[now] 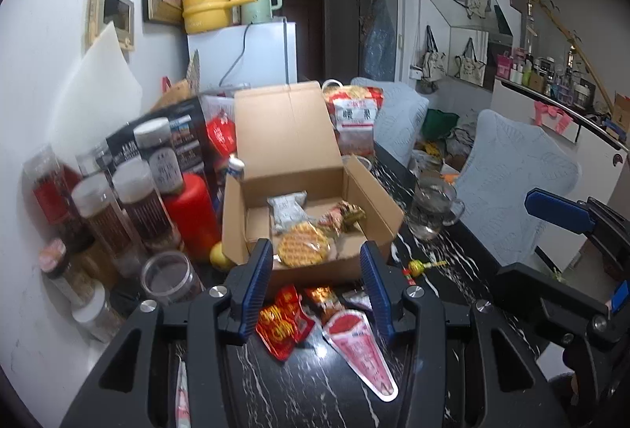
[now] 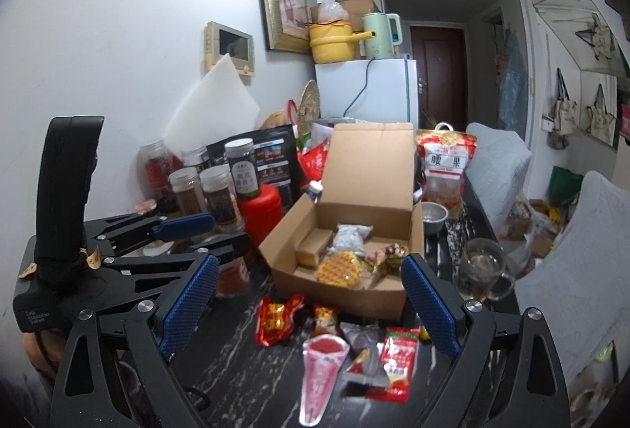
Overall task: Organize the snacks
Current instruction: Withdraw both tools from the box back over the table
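One cardboard box [image 2: 346, 231] holds three snacks; five packets lie on the table [image 2: 244, 369].

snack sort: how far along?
Partly done. The cardboard box holds a waffle and two other packets. Left gripper and right gripper are both open, empty. Left: red packet, pink cone packet and others on the table.

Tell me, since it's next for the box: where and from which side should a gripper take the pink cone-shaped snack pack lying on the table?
Probably across the wide red end of the pink cone pack, coming from above. It lies flat on the dark table, its narrow tip toward the camera, wide end toward the cardboard box. The right gripper is open above it; other wrappers crowd its right side, so pinching the left edge seems cleaner.
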A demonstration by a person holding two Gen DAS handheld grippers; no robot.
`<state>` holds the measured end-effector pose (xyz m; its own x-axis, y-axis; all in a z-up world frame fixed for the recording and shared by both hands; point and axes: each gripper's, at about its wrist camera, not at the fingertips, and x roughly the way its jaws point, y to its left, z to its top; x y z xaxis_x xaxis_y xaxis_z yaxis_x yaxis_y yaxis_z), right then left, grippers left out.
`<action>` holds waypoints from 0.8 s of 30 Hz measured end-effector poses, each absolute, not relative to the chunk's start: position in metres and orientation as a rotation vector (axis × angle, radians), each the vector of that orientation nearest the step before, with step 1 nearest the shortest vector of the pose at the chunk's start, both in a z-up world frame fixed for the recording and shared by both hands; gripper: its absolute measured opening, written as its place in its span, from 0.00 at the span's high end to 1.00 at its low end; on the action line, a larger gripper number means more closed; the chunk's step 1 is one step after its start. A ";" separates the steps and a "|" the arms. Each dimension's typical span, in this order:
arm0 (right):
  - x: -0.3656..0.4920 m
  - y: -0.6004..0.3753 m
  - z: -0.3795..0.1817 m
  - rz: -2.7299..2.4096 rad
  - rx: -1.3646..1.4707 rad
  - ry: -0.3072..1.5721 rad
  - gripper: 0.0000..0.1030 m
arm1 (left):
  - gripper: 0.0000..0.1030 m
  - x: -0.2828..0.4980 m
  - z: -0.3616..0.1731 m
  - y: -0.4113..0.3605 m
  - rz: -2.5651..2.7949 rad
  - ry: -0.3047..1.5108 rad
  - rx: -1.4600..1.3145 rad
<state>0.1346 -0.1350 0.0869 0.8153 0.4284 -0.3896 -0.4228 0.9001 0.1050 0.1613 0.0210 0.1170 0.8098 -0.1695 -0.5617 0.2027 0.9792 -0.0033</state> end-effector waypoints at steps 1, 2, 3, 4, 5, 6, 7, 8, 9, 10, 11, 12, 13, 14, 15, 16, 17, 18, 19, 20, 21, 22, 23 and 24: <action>0.132 -0.135 0.084 0.456 0.013 0.421 0.08 | 0.56 0.160 0.114 0.021 -0.202 0.602 0.057; 0.130 -0.134 0.082 0.457 0.013 0.424 0.08 | 0.56 0.158 0.111 0.022 -0.204 0.608 0.055; 0.128 -0.134 0.079 0.457 0.014 0.430 0.08 | 0.56 0.157 0.108 0.023 -0.205 0.615 0.053; 0.127 -0.133 0.075 0.457 0.017 0.437 0.08 | 0.56 0.155 0.104 0.024 -0.209 0.624 0.049; 0.126 -0.133 0.071 0.457 0.020 0.445 0.08 | 0.56 0.155 0.101 0.025 -0.213 0.633 0.044; 0.125 -0.133 0.067 0.458 0.023 0.453 0.08 | 0.56 0.155 0.096 0.027 -0.217 0.645 0.035; 0.124 -0.133 0.064 0.459 0.025 0.460 0.08 | 0.56 0.155 0.093 0.028 -0.221 0.651 0.031; 0.124 -0.133 0.061 0.460 0.028 0.465 0.08 | 0.56 0.155 0.089 0.029 -0.222 0.657 0.028; 0.123 -0.133 0.057 0.459 0.034 0.475 0.08 | 0.56 0.155 0.086 0.030 -0.220 0.665 0.026; 0.123 -0.133 0.053 0.457 0.037 0.484 0.08 | 0.56 0.154 0.082 0.032 -0.217 0.673 0.023; 0.123 -0.133 0.049 0.456 0.040 0.492 0.08 | 0.56 0.154 0.078 0.033 -0.217 0.678 0.019; 0.124 -0.133 0.044 0.455 0.043 0.501 0.08 | 0.56 0.154 0.075 0.035 -0.216 0.686 0.014; 0.124 -0.132 0.041 0.453 0.045 0.508 0.08 | 0.56 0.153 0.071 0.036 -0.215 0.693 0.009; 0.124 -0.132 0.036 0.452 0.049 0.518 0.08 | 0.56 0.153 0.068 0.037 -0.214 0.700 0.007; 0.125 -0.131 0.031 0.451 0.052 0.530 0.08 | 0.56 0.153 0.064 0.038 -0.212 0.707 0.007; 0.126 -0.131 0.026 0.452 0.055 0.542 0.08 | 0.56 0.152 0.061 0.039 -0.211 0.713 0.004; 0.127 -0.131 0.023 0.451 0.057 0.548 0.08 | 0.56 0.153 0.057 0.040 -0.211 0.720 -0.001; 0.128 -0.131 0.017 0.448 0.062 0.558 0.08 | 0.56 0.153 0.053 0.042 -0.213 0.728 -0.009; 0.128 -0.131 0.014 0.446 0.064 0.564 0.08 | 0.56 0.153 0.049 0.044 -0.213 0.737 -0.013; 0.129 -0.130 0.008 0.444 0.065 0.574 0.08 | 0.56 0.153 0.045 0.044 -0.211 0.746 -0.013; 0.130 -0.130 0.004 0.442 0.067 0.580 0.08 | 0.56 0.153 0.041 0.045 -0.207 0.755 -0.016; 0.131 -0.130 -0.001 0.440 0.071 0.591 0.08 | 0.56 0.153 0.036 0.047 -0.206 0.765 -0.020; 0.132 -0.129 -0.006 0.439 0.073 0.603 0.08 | 0.56 0.154 0.032 0.048 -0.208 0.774 -0.025; 0.133 -0.128 -0.011 0.440 0.076 0.614 0.08 | 0.56 0.154 0.027 0.049 -0.212 0.787 -0.032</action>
<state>0.1334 -0.1284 -0.0112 0.7285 0.4211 -0.5404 -0.3764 0.9051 0.1979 0.1540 0.0491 0.0270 0.6856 -0.2009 -0.6997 0.1769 0.9783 -0.1076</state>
